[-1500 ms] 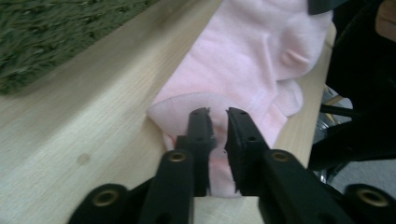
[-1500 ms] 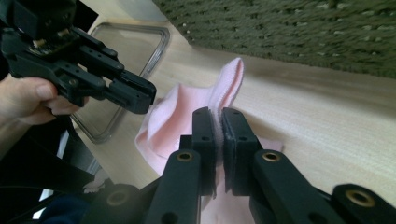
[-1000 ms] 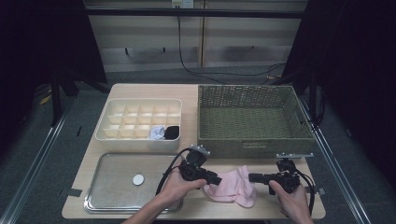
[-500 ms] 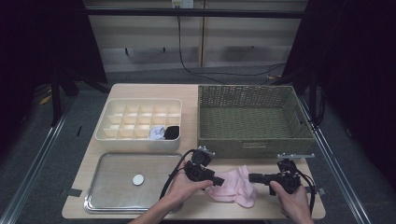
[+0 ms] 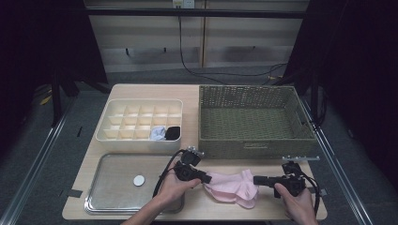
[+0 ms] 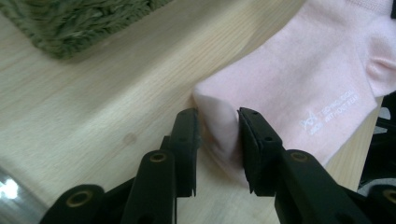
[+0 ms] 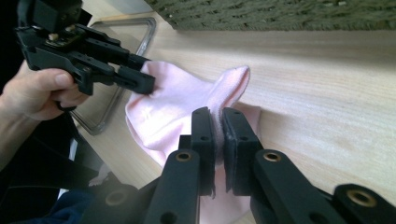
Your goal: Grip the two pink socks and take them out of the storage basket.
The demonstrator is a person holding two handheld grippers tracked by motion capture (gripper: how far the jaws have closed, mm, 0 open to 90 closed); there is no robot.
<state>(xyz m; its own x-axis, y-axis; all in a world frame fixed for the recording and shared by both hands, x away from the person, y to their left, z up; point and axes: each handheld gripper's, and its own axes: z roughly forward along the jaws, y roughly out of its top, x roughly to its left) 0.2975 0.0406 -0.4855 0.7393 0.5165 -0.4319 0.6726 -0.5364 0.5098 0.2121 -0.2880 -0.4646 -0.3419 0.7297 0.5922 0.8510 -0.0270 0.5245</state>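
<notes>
We see the pale pink cotton sock (image 5: 233,186) flat on the wooden bench (image 5: 263,165); L gripper (image 6: 218,135) jaws, just closing, pinch one fold, R gripper (image 7: 218,133) jaws pinch another.

The high view looks forward and down over the whole tabletop (image 5: 202,93) from the person's edge; each claw view rides close, low along its own jaws; all three share the pink sock (image 5: 234,186) near that edge.

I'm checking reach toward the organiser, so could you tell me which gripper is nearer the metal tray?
Left. The left gripper sits at the metal tray's right edge; the right gripper is beyond the pink sock.
</notes>
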